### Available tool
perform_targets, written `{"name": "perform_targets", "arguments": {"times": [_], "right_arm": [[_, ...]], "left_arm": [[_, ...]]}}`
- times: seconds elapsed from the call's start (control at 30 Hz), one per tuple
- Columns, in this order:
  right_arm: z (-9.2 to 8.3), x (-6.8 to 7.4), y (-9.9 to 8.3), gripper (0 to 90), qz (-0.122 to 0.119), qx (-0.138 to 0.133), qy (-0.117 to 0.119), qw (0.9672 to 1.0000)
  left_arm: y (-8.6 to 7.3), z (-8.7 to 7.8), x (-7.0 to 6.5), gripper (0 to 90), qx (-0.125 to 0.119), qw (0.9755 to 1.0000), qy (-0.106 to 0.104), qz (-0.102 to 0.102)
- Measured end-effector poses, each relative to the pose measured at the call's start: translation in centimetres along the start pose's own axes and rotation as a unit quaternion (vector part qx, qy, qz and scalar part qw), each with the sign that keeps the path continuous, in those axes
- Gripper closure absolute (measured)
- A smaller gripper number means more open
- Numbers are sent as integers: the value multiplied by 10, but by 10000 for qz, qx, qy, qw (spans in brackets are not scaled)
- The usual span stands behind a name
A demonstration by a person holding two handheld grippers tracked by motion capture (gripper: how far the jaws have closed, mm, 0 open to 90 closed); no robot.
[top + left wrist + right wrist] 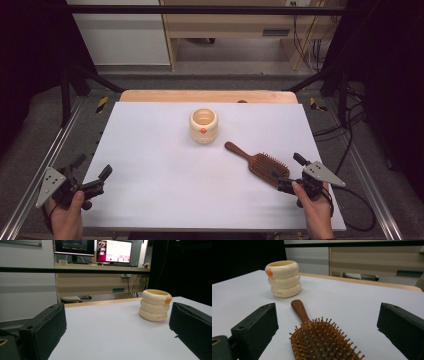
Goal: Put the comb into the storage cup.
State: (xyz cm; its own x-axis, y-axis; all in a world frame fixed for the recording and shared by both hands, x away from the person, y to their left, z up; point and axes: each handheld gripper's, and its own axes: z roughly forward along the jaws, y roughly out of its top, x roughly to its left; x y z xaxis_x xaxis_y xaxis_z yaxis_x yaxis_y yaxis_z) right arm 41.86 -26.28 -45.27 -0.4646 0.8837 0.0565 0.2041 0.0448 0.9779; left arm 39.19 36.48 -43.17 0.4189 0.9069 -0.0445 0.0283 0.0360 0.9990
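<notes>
The right gripper, held in a hand at the table's near right edge, has its jaws spread wide with nothing between the pads. It sits just behind the head of a wooden brush, which lies bristles up with its handle pointing away toward a cream cup near the middle of the table. In the right gripper view the brush head lies low between the two jaws, not touched by either, and the cup stands beyond the handle tip. The left gripper, also spread and empty, hovers at the near left corner, well apart from both things; its own view shows the cup far off.

Likely risks: if the jaws close on the bristles rather than the solid rim, the pads could slip and the brush twist out. A push forward before closing could slide the brush along the smooth table toward the cup.
</notes>
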Motion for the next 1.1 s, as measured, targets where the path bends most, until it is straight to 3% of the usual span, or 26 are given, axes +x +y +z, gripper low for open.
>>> {"name": "perform_targets", "arguments": {"times": [0.47,0.77,1.0,1.1], "right_arm": [[-2,5,3,55,129,44,-78,9999],[-3,13,5,90,4,263,-62,9996],[-4,16,6,207,-89,372,8,9993],[-3,19,6,307,-192,466,119,9987]], "left_arm": [[0,0,0,12,29,10000,-24,-14],[0,0,0,15,45,10000,-3,-11],[-1,0,0,17,60,10000,-3,-18],[-1,1,-1,19,65,10000,-4,-24]]}}
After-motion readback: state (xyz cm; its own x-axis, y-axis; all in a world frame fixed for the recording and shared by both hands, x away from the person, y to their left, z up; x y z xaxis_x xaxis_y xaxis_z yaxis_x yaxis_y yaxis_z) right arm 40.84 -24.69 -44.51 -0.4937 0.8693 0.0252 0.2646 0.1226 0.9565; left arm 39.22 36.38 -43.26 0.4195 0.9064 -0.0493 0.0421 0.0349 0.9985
